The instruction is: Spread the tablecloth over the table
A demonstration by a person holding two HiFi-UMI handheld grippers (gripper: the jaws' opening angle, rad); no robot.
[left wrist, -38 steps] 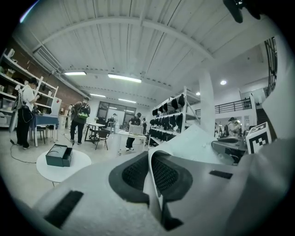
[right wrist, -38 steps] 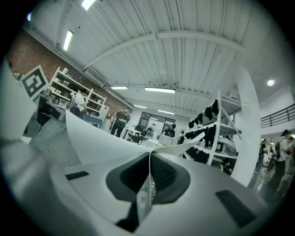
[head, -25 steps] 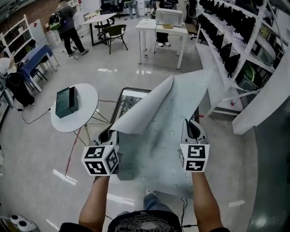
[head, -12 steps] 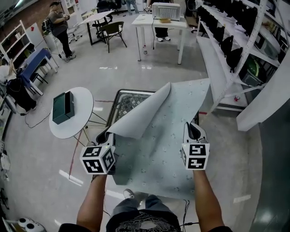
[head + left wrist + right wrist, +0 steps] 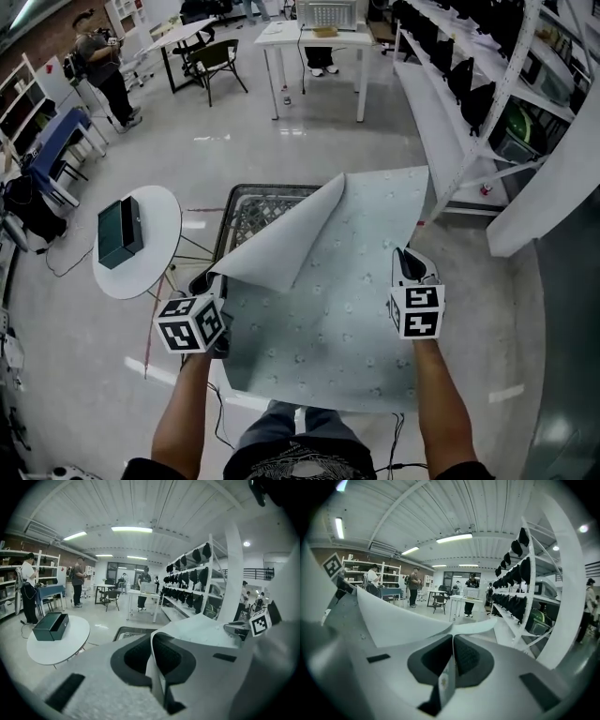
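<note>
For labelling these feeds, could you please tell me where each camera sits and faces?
Head view: on the head, steeply down at the tablecloth; both forearms, left tool, right tool show.
Left gripper view: on left tool, along jaws shut on tablecloth; round table beyond.
Right gripper view: on right tool, likewise; shelving beyond.
All share the tablecloth.
</note>
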